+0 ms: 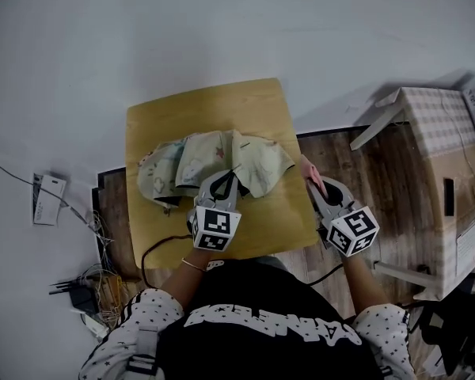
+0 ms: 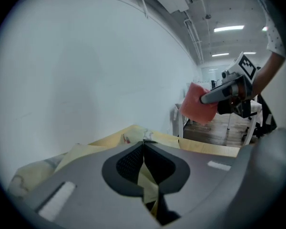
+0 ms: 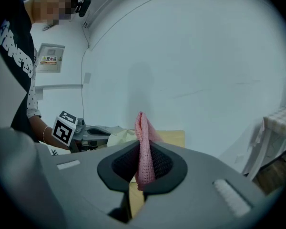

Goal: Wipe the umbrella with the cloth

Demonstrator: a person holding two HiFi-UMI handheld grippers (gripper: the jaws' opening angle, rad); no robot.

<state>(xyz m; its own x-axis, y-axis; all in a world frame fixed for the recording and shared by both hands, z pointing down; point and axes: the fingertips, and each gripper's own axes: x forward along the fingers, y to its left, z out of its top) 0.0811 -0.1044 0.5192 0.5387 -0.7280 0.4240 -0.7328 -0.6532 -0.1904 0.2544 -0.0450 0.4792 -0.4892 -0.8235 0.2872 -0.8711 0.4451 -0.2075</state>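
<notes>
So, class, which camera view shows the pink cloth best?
The right gripper view. The cloth sits centre frame, close enough to see its weave, pinched between the right gripper's fingers. The left gripper view shows it smaller, hanging from that gripper. The head view shows only a pink sliver.

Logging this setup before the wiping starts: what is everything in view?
umbrella: one, cream with prints, collapsed on the table
table: one, light wood, centre
cloth: one, pink, in the right gripper
cardboard box: one, brown, right of the table, under a checked cover
cables: several, black and white, floor at left
left gripper: one, grey, shut on umbrella fabric
right gripper: one, grey, shut on the cloth
</notes>
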